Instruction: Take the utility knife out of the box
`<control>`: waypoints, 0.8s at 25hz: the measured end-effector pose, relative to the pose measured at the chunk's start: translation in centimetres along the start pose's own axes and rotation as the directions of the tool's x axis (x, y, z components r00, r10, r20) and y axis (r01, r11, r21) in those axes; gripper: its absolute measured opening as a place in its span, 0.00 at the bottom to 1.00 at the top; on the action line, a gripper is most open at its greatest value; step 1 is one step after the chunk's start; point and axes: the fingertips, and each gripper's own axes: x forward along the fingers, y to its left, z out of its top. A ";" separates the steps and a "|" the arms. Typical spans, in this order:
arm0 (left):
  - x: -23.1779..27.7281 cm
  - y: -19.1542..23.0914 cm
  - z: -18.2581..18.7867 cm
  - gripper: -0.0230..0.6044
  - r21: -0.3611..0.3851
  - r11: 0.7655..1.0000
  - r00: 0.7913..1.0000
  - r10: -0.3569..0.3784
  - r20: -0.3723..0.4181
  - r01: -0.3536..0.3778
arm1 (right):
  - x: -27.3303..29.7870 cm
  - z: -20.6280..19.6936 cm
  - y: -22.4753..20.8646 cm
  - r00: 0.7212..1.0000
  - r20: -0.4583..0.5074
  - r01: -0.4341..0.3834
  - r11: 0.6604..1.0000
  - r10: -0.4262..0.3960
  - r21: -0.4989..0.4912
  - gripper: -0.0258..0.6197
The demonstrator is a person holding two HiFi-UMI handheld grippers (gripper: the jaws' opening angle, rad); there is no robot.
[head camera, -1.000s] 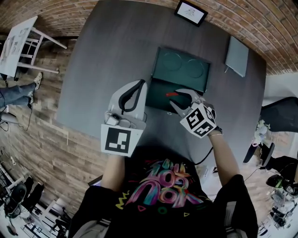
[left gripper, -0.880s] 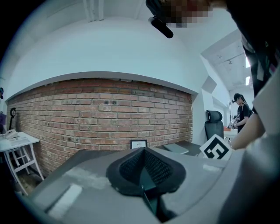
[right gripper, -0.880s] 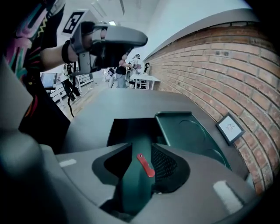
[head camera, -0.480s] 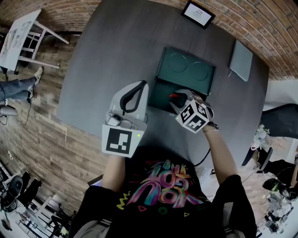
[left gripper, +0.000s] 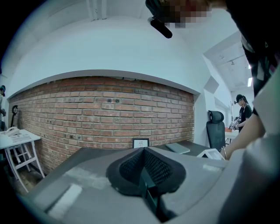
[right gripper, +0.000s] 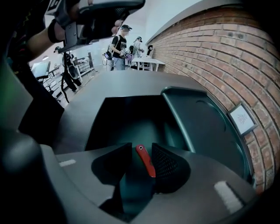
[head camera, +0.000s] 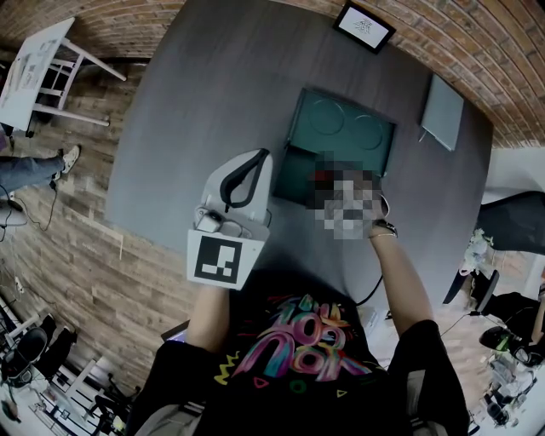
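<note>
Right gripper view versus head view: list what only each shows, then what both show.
Only the right gripper view: the right gripper with its jaws apart and the red knife lying between them. Only the head view: the left gripper, held left of the box, and a grey slab. Both: the open green box, the framed picture and the table.

Left claw [left gripper: 143, 151] pinched together; right claw [right gripper: 142, 148] spread apart, angled downward.
</note>
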 end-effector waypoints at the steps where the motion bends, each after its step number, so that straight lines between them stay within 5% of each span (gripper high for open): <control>1: 0.0 0.0 0.0 0.04 0.000 1.000 1.000 0.000 0.000 0.000 | 0.2 -0.2 0.1 1.000 -0.009 -0.002 1.000 0.002 -0.009 0.25; 20: 0.1 -0.1 0.0 0.04 0.002 1.000 1.000 -0.008 0.001 0.008 | 0.6 -0.5 0.2 0.995 -0.028 -0.098 0.994 0.099 0.045 0.21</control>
